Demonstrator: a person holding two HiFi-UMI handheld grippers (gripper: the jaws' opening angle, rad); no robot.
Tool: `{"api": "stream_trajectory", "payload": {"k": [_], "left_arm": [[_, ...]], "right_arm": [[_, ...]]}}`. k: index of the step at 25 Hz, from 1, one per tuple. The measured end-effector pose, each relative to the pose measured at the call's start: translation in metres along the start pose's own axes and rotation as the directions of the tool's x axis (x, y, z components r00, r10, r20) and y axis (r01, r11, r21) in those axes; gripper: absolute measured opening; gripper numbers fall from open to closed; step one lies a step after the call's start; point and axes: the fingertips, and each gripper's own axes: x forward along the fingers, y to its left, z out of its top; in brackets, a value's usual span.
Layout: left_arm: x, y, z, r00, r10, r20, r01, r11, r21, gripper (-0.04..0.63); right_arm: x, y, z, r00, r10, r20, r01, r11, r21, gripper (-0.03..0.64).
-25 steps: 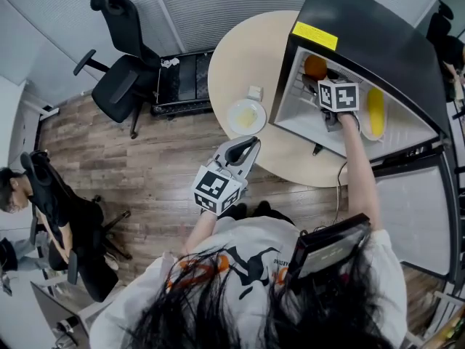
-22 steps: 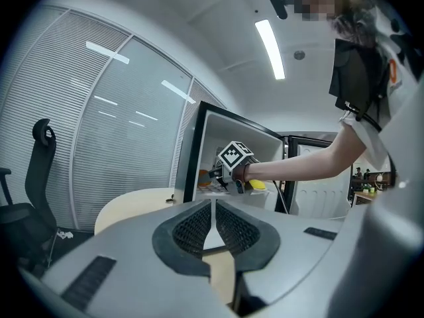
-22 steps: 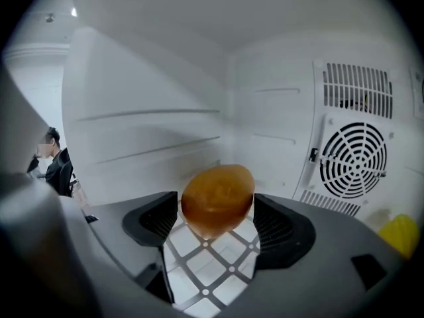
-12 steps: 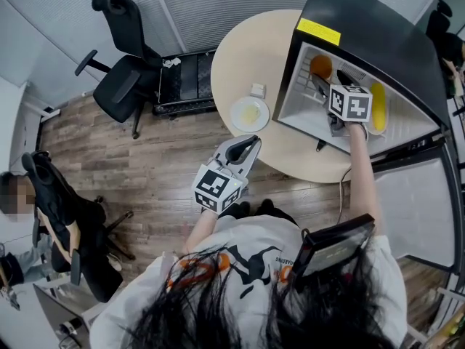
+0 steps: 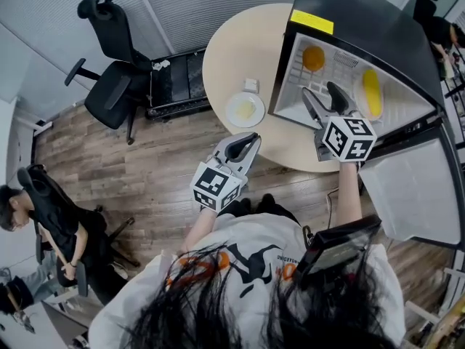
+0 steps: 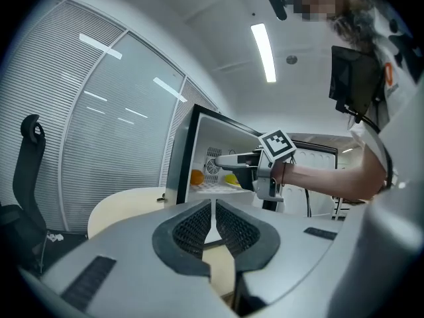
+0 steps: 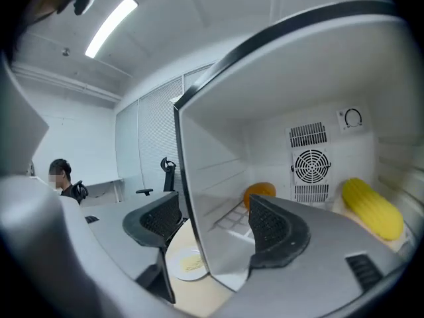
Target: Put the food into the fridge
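The small black fridge [image 5: 378,42] stands open on the round table [image 5: 240,57]. On its wire shelf lie an orange [image 5: 313,57] at the left and a yellow corn cob [image 5: 371,93] at the right. The orange [image 7: 260,193] and the corn cob [image 7: 371,207] also show in the right gripper view. My right gripper [image 5: 322,100] hangs open and empty just outside the fridge mouth. My left gripper [image 5: 242,147] is shut and empty, held off the table's near edge. The right gripper [image 6: 228,161] shows before the fridge in the left gripper view.
A white plate [image 5: 245,110] with yellowish remains sits on the table next to a small white object [image 5: 251,86]. The fridge door [image 5: 410,191] hangs open at the right. A black office chair [image 5: 109,78] stands at the left, and a seated person [image 5: 43,217] is at the far left.
My right gripper has drawn back out of the fridge toward me, empty, leaving the corn cob on the shelf. The left gripper has stayed in place.
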Motion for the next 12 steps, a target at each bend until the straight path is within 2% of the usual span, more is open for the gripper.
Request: {"api": "stream_trajectory", "payload": {"k": [4,9,12], "left_arm": [[-0.004,-0.003,-0.002,0.999,-0.039,-0.002,0.039,0.999,-0.004,0.015],[-0.013,-0.01,-0.013,0.996,-0.085,-0.014,0.085,0.996,-0.015,0.014],[-0.023,-0.014,-0.022,0.993,-0.117,-0.025,0.117,0.993,-0.027,0.015]], "right_arm": [[-0.028,0.03,-0.017,1.0,-0.011,0.024,0.009,0.997,0.07,0.317],[-0.057,0.063,-0.047,0.998,-0.06,0.035,0.053,0.984,0.169,0.156],[-0.071,0.081,-0.063,0.997,-0.079,0.026,0.072,0.973,0.22,0.139]]}}
